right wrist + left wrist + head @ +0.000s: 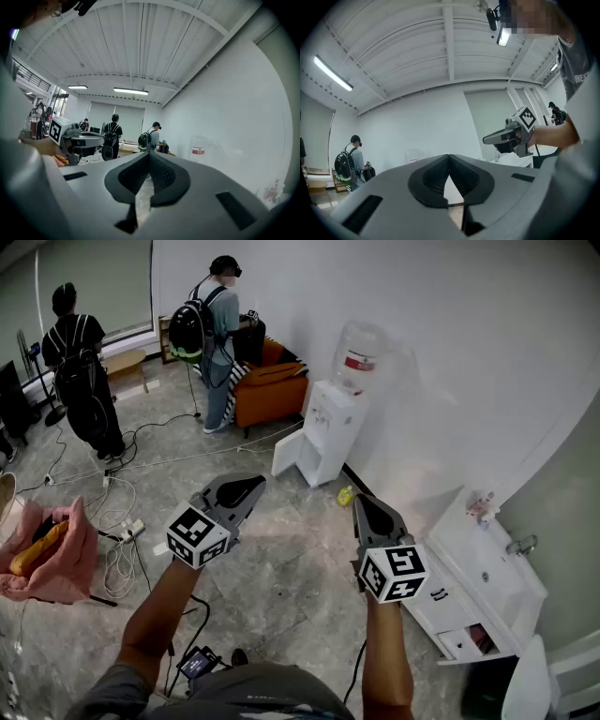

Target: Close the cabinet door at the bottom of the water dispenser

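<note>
Far at the wall stands the white water dispenser (330, 426) with a bottle (359, 357) on top, its bottom cabinet door (288, 454) swung open to the left; nearer, the left gripper (251, 486) and right gripper (364, 502) are closed, empty

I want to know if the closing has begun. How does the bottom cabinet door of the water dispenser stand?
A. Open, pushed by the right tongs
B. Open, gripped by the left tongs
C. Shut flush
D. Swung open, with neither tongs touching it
D: in the head view the cabinet door stands swung open from the water dispenser, and the left tongs and right tongs are both well short of it.
</note>
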### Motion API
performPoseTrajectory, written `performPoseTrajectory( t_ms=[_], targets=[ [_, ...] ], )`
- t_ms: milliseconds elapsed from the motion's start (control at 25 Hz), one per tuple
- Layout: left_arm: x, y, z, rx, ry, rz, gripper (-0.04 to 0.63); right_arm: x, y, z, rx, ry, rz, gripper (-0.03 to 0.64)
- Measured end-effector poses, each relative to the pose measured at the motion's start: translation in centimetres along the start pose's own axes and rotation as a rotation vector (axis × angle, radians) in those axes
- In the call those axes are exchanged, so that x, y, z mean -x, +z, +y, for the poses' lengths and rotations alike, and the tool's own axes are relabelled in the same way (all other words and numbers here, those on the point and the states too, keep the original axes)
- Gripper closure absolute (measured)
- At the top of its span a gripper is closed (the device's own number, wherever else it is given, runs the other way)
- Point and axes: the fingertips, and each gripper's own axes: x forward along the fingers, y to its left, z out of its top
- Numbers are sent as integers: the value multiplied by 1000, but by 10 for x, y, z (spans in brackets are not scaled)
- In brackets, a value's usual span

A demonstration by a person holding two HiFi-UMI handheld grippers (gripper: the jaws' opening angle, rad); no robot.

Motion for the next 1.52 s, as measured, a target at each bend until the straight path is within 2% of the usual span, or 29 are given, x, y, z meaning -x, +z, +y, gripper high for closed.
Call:
performPoseTrajectory(
  t_ms=[800, 1080, 1320, 1520],
  targets=[
    [31, -14, 30, 7, -25, -11, 580, -21, 0, 35, -17, -41, -8, 595],
    [30, -25, 48, 18, -22, -7, 580, -42, 0, 30, -61, -40, -41, 595],
    [17, -41, 72, 20, 10, 25, 580, -72, -9, 10, -84, -31, -30, 595],
    [5, -51, 100, 6, 54, 58, 580, -116, -9, -10, -100, 11, -40, 595]
  ],
)
